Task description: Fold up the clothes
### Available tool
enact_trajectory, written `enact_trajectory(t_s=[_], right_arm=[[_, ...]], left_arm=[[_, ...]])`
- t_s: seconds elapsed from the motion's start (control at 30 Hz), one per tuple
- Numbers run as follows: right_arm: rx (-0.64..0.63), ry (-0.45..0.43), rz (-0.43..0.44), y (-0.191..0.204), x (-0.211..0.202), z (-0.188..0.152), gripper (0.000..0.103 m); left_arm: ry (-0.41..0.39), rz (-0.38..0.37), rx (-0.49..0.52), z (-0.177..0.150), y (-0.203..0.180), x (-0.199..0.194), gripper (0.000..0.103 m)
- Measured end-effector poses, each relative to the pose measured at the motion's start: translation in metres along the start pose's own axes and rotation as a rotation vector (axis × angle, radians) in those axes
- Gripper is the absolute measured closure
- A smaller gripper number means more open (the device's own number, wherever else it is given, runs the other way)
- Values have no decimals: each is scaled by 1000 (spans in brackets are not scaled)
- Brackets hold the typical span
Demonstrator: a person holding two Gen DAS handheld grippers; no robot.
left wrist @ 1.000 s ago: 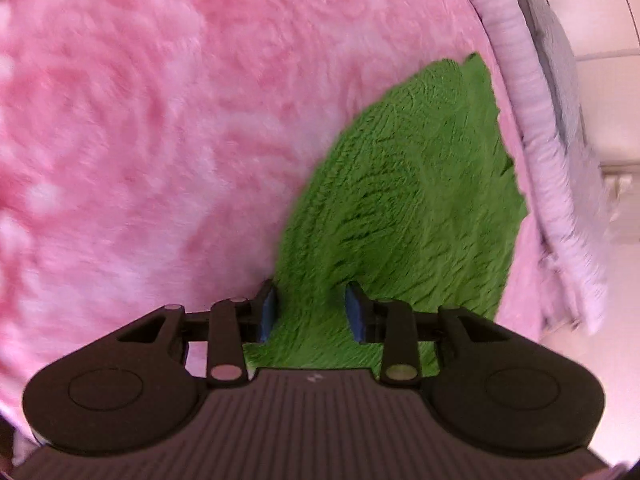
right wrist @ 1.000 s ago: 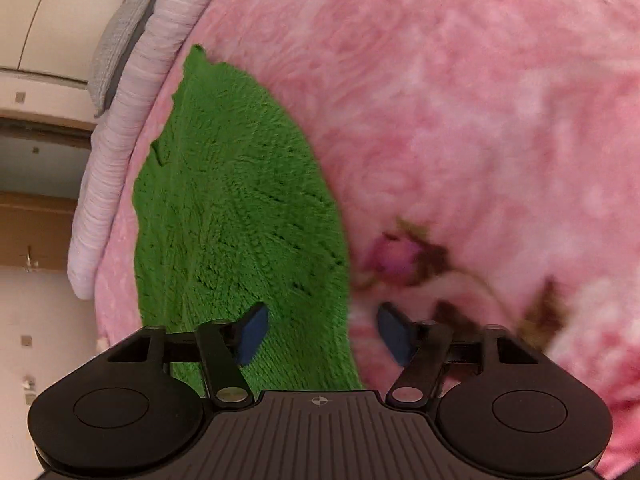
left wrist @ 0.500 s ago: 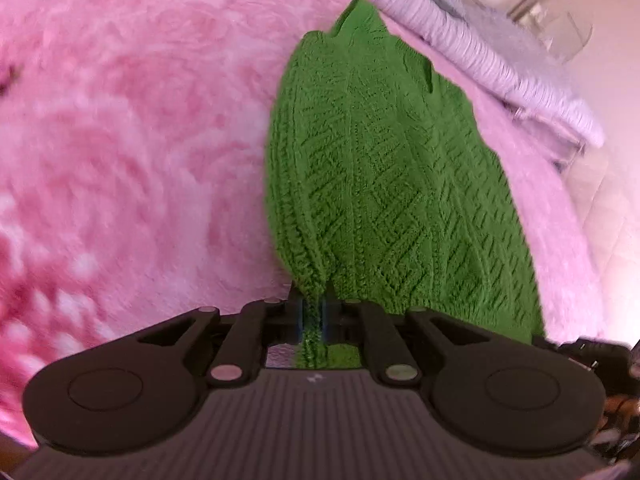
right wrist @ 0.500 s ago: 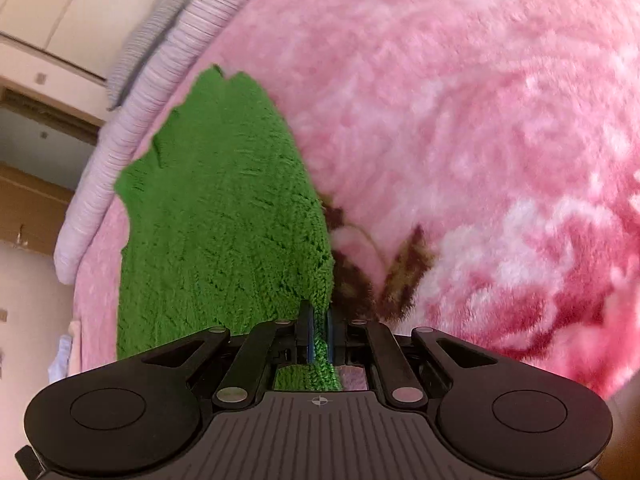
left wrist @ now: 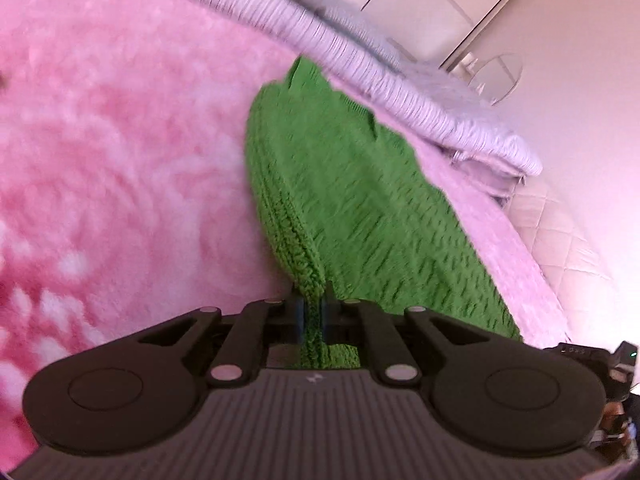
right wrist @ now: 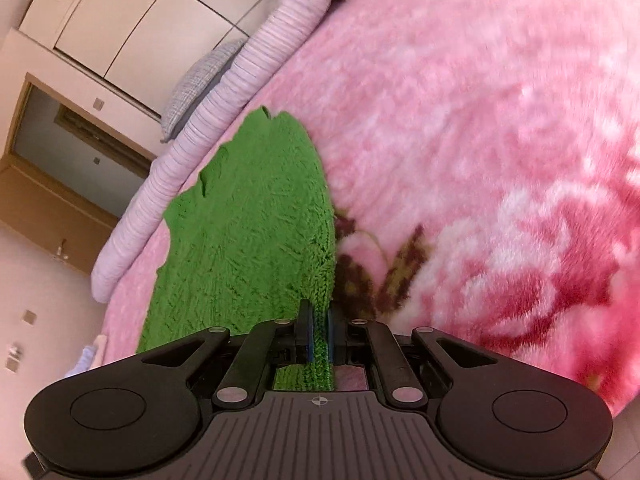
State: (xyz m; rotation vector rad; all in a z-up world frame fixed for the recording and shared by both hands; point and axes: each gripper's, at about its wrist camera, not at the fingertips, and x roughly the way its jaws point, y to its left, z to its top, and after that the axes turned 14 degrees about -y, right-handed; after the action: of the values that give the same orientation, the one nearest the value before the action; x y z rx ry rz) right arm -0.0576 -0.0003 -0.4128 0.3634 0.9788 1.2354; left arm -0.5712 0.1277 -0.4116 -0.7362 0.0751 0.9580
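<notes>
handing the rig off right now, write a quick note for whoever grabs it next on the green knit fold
Left tongs: shut on the near edge of the green knit garment, at its left corner.
Right tongs: shut on the same near edge, at its right corner.
The garment lies lengthwise on the pink fleece blanket, its far end close to the ribbed lilac bolster.
Done: both near corners gripped, edge bunched between the pads.
Left: probably carry the near edge over toward the far end, lay it flat, release. No fold made with this grip shows yet.
</notes>
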Motion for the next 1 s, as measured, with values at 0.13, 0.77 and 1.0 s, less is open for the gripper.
enact_trajectory(t_s=[0.13,0.77,1.0], right_arm=[[-42,-60,14,26,-47,8,99],[-1345,-22,68,100,-98,-157,72],[-1556,5,120,103,-59,-182,69]], left_arm=[[-26,-4,100,3,-27,-35,99],[84,-81,1083,-119,-152,-56,81],[113,-88,1216,-130,-156,-21,81]])
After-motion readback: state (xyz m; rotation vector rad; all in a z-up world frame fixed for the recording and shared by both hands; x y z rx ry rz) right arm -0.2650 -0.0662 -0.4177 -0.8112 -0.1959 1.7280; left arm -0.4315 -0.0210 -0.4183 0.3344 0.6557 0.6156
